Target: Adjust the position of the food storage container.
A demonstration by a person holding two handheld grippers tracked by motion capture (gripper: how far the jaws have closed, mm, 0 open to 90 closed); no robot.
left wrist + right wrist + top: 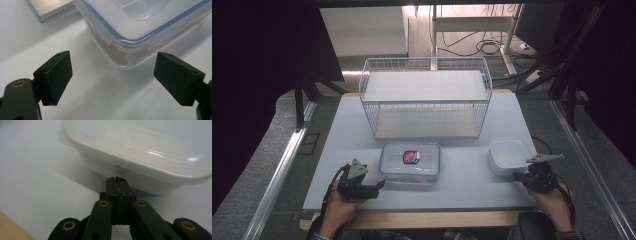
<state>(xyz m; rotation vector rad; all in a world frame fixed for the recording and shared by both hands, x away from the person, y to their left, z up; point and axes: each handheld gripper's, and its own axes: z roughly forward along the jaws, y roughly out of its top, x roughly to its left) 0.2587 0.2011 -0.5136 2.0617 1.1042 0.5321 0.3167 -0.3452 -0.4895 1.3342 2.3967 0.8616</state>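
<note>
Overhead, left gripper (pixel 381 184) sits just beside the near-left corner of the clip-lid box (pixel 411 161), while right gripper (pixel 517 176) noses at the near side of the white tub (pixel 509 156); a wire rack (pixel 424 97) stands behind, well apart, and bare table (pixel 462 187) lies between the two containers. Left gripper view: jaws wide apart, empty, the box corner (pixel 130 45) ahead between them; squaring up before closing would likely seat the pads better. Right gripper view: jaws pressed together on nothing, tips just under the tub rim (pixel 140 152); a slow push seems wise, as the table's wooden edge is near.
</note>
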